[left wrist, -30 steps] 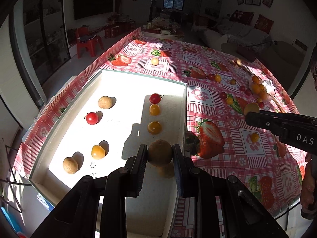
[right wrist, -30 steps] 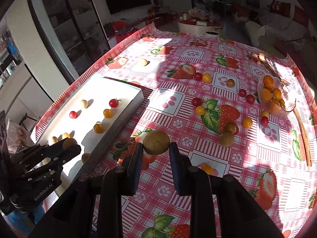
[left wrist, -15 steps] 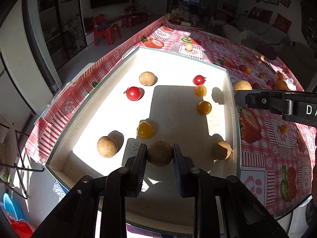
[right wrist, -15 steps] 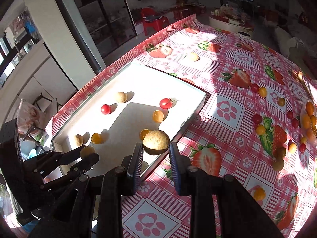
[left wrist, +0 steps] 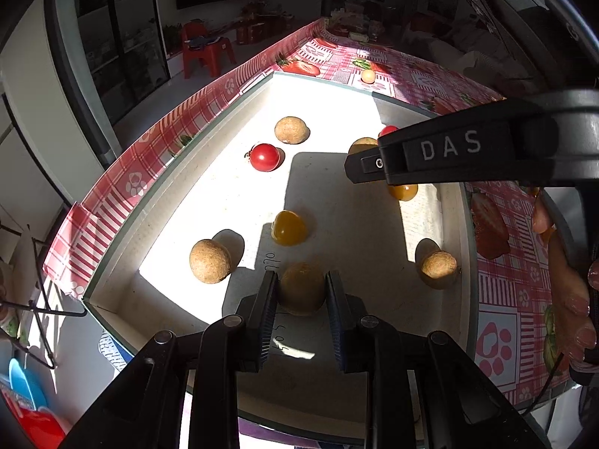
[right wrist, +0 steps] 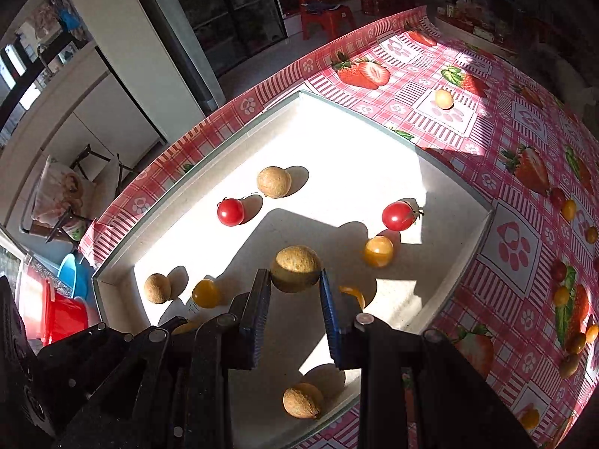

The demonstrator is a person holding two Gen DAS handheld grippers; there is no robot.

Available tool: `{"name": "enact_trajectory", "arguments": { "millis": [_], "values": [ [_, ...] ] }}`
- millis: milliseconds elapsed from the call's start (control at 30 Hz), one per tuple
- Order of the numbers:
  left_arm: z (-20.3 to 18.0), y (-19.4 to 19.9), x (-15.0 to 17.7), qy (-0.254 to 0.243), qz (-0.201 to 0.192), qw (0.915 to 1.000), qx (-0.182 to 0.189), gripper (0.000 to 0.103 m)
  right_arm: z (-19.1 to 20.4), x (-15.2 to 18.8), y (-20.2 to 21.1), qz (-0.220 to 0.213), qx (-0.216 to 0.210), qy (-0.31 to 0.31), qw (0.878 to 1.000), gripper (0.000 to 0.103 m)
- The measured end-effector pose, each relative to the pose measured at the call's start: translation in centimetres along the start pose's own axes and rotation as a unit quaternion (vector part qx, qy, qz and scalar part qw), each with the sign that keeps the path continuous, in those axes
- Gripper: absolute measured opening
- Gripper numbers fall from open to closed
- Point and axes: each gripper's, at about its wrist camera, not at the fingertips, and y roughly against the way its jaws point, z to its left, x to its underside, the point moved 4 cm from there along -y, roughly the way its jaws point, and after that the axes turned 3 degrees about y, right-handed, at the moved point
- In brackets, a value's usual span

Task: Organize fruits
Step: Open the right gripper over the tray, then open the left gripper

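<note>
Left gripper (left wrist: 301, 292) points forward and down, fingers clamped on a round brown fruit (left wrist: 302, 293); right gripper (right wrist: 295, 280) likewise grips a second brown fruit (right wrist: 295, 268).

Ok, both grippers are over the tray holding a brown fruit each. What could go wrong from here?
1. The fruits are round: a released longan could roll into the yellow tomato just ahead of the left gripper.
2. The right gripper hangs close beside the left over the tray; they could collide.
3. Its longan sits at the fingertips and could slip.
</note>
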Motion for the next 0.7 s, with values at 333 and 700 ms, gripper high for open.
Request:
{"name": "enact_trajectory", "arguments": {
  "millis": [333, 700],
  "values": [
    [-0.4, -0.1, -0.1, 0.001, 0.002, 1.0000, -0.005, 0.028, 0.8, -0.4, -2.6, 0.021, 0.019, 0.021, 0.999, 0.030],
    [-0.5, -0.1, -0.1, 0.001, 0.004, 0.9999, -0.010, 0.041, 0.6, -0.7, -2.3, 0.022, 0.019, 0.019, 0.999, 0.051]
  ]
}}
